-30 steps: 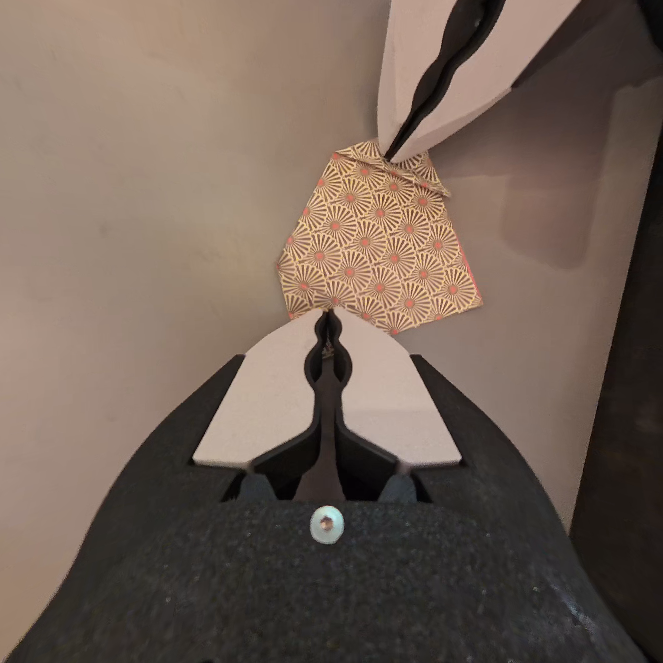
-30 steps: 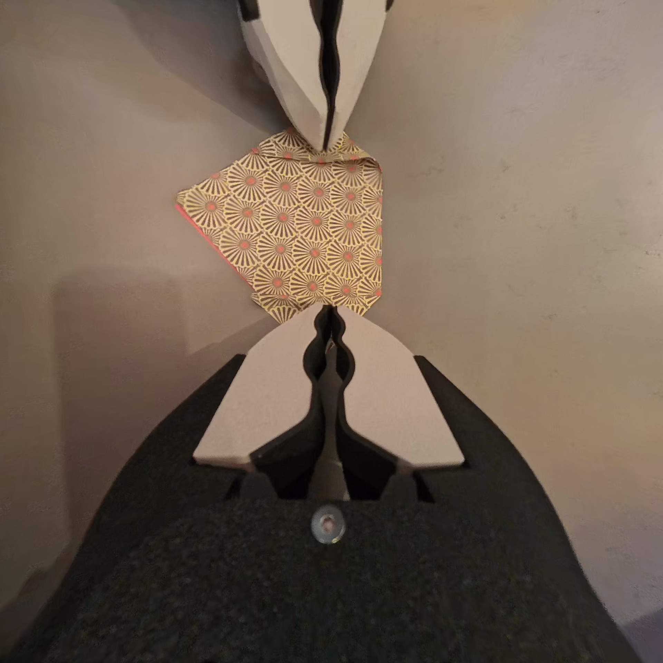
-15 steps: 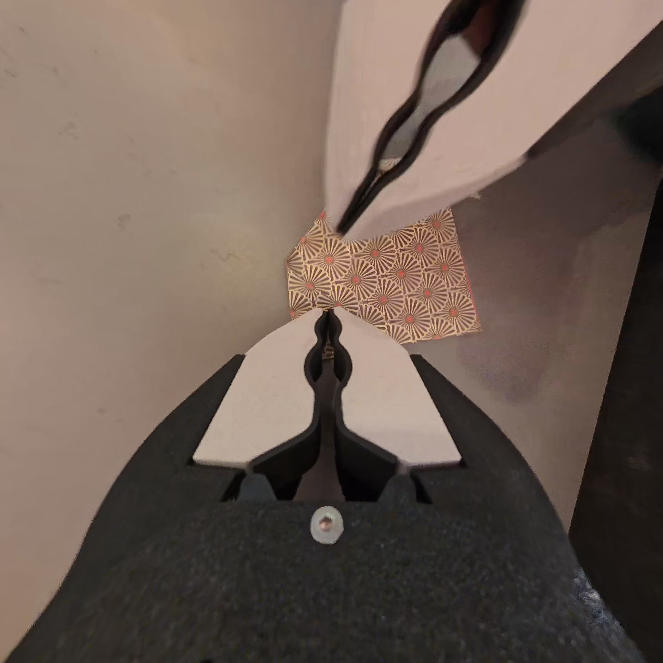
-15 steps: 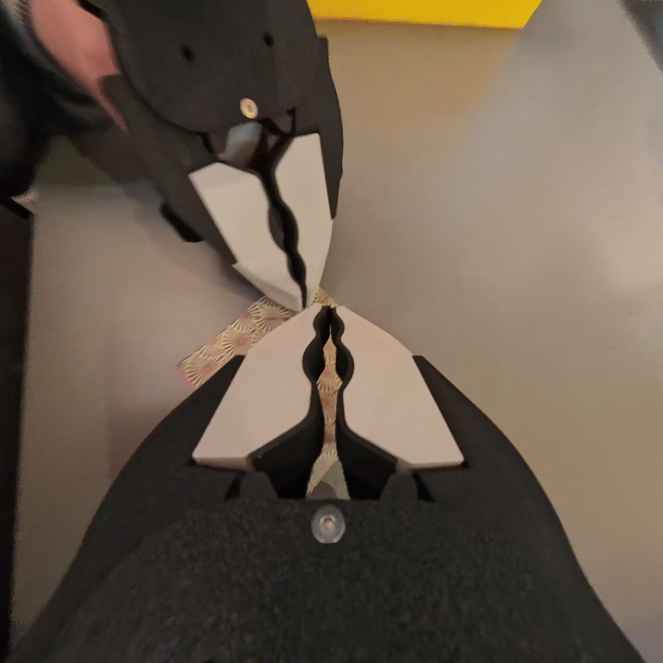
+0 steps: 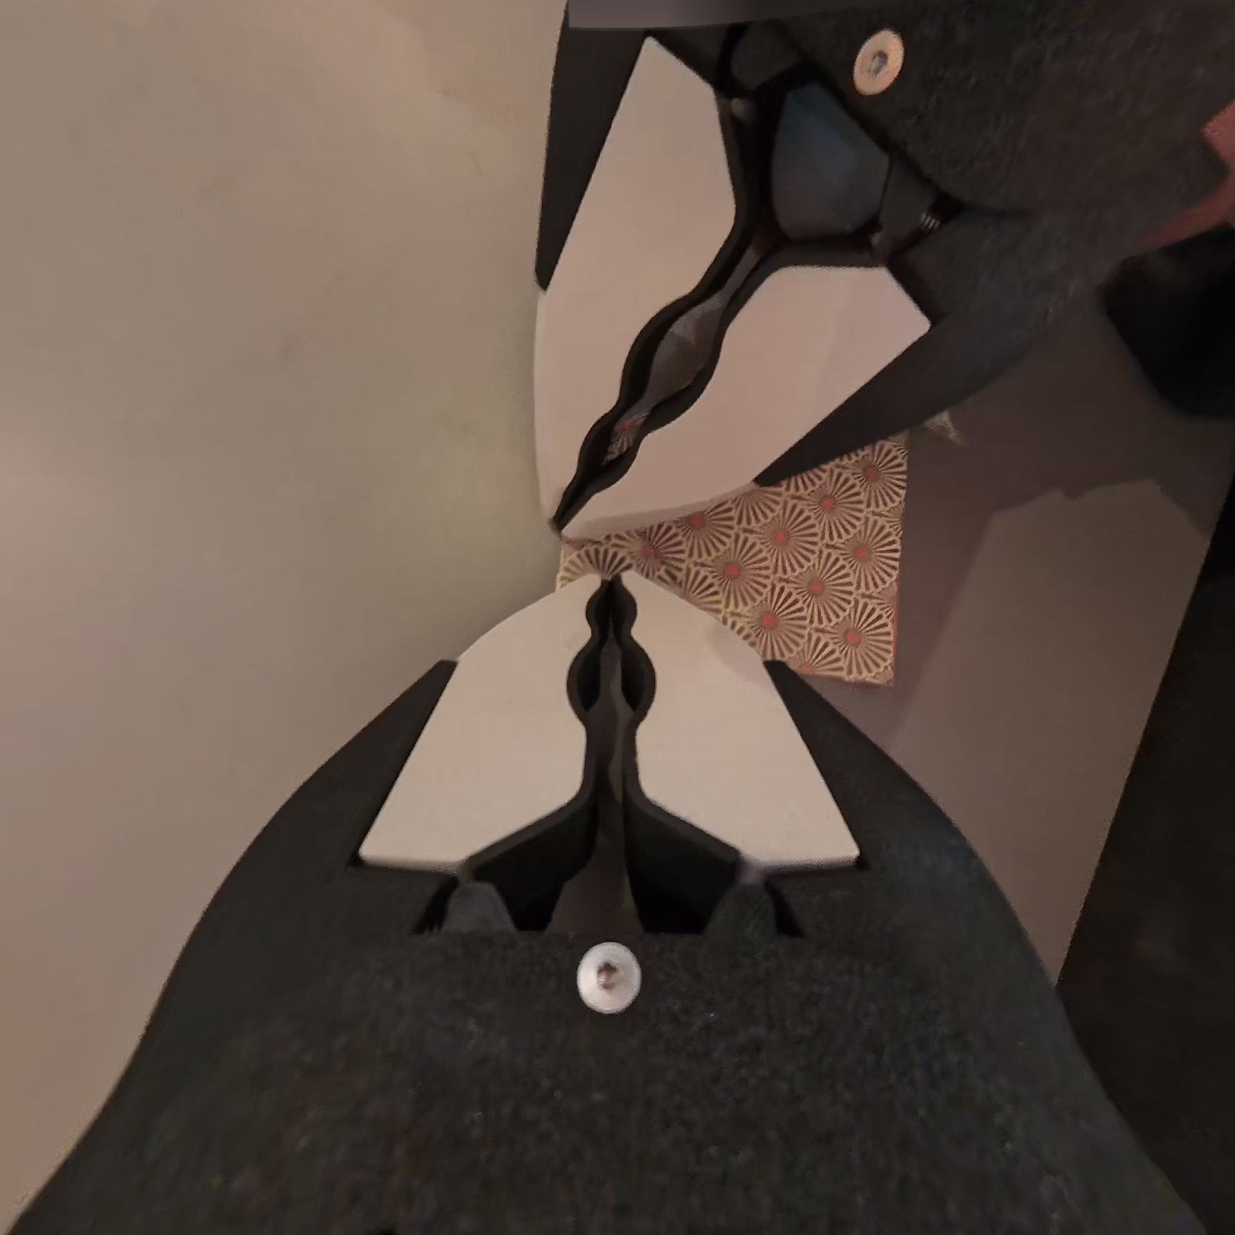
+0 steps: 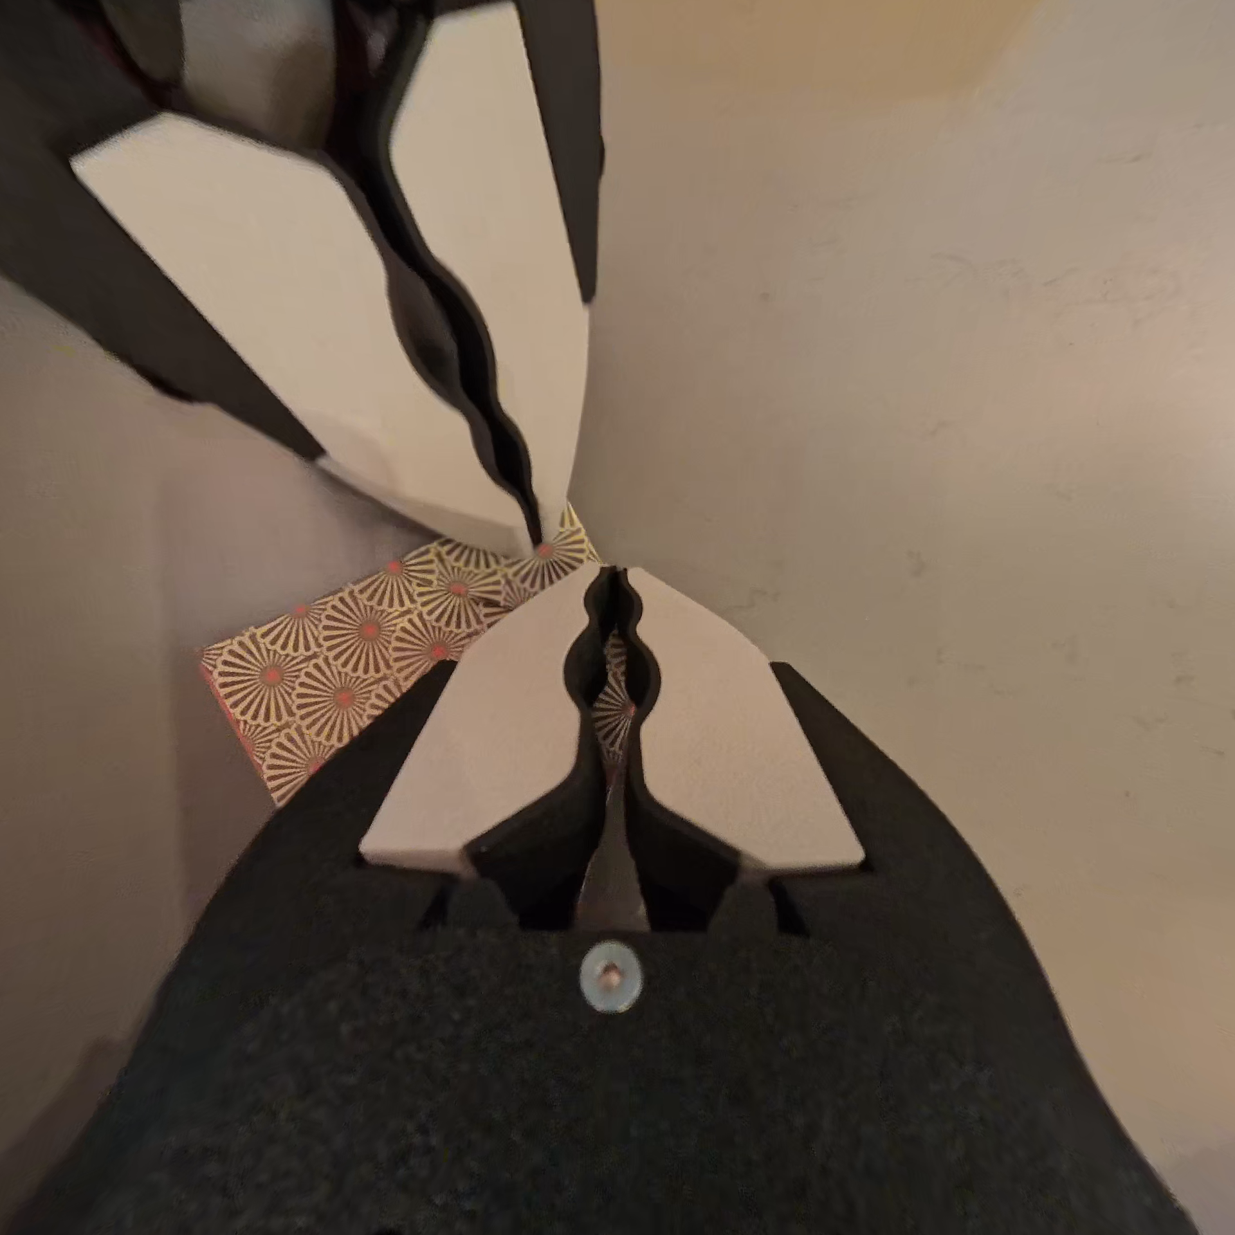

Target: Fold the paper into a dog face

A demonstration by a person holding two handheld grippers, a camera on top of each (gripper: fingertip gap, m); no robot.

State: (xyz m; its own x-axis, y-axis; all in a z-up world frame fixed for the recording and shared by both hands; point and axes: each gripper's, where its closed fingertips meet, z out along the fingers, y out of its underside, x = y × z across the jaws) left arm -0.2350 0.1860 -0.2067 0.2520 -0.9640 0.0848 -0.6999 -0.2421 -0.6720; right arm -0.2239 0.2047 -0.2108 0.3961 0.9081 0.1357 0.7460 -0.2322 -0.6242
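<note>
The patterned gold-and-red origami paper (image 5: 802, 568) lies partly folded on the beige table. My left gripper (image 5: 611, 585) is shut with its tips pinching the paper's near corner. My right gripper (image 5: 558, 524) comes in from above and is shut on a flap of the paper, whose pattern shows between its fingers (image 5: 768, 374). In the right wrist view, my right gripper (image 6: 615, 571) holds the flap in its gap, and the paper (image 6: 334, 648) spreads out to the left. The left gripper (image 6: 538, 538) meets it almost tip to tip. Much of the paper is hidden under both grippers.
The beige table (image 5: 267, 468) spreads out to the left in the left wrist view and to the right (image 6: 935, 468) in the right wrist view. A dark vertical edge (image 5: 1176, 802) runs along the right side of the left wrist view. My two grippers' fingertips are within a few centimetres of each other.
My right gripper has carried the paper's far flap over toward my left gripper, so the tips now nearly meet. Less of the paper shows. My left gripper has kept its hold.
</note>
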